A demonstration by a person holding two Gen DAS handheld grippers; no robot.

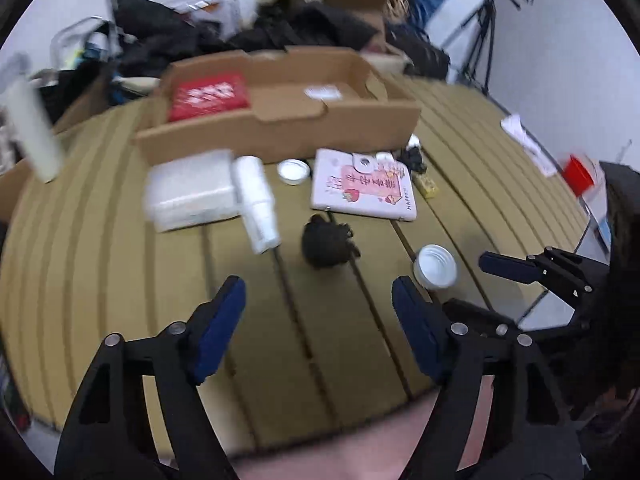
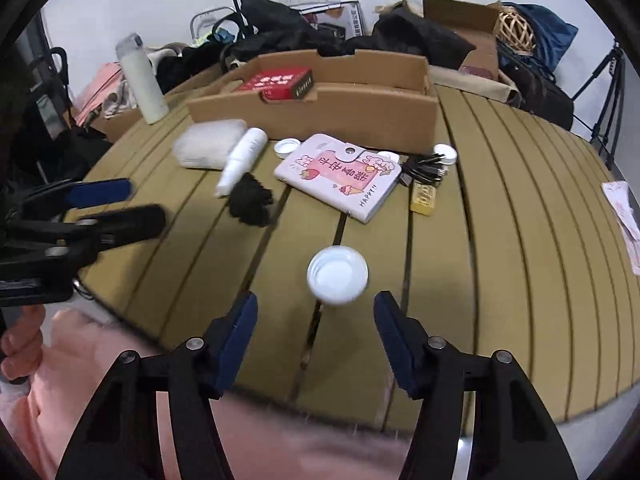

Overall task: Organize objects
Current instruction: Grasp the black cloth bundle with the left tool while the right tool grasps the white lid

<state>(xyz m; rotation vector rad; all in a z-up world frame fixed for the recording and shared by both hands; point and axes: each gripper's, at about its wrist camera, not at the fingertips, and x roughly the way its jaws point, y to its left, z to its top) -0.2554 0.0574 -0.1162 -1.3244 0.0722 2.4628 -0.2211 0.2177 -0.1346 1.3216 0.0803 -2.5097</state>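
Slatted olive tabletop (image 2: 500, 240) fills both views, and we hold a claw low over its near edge in each hand. Our left claw (image 1: 318, 300) has its blue pads parted with only bare slats between them, gripping nothing. Our right claw (image 2: 316, 316) is likewise parted and empty; a white round lid (image 2: 337, 275) lies open side up just past its tips, toward twelve o'clock. In the left view that lid (image 1: 435, 266) sits at about two o'clock of the left claw. Farther out, at eleven o'clock from the lid, a black crumpled bundle (image 2: 250, 200) rests on the slats, touching the tip of a white tube (image 2: 242, 160) that lies beside a clear plastic box (image 2: 210, 144). At one o'clock lies a pink-and-white notebook (image 2: 340, 174), with a small yellow box (image 2: 424, 198) and black cables (image 2: 424, 168) on its right. Beyond them a long cardboard tray (image 2: 360, 112) holds a red box (image 2: 280, 82).
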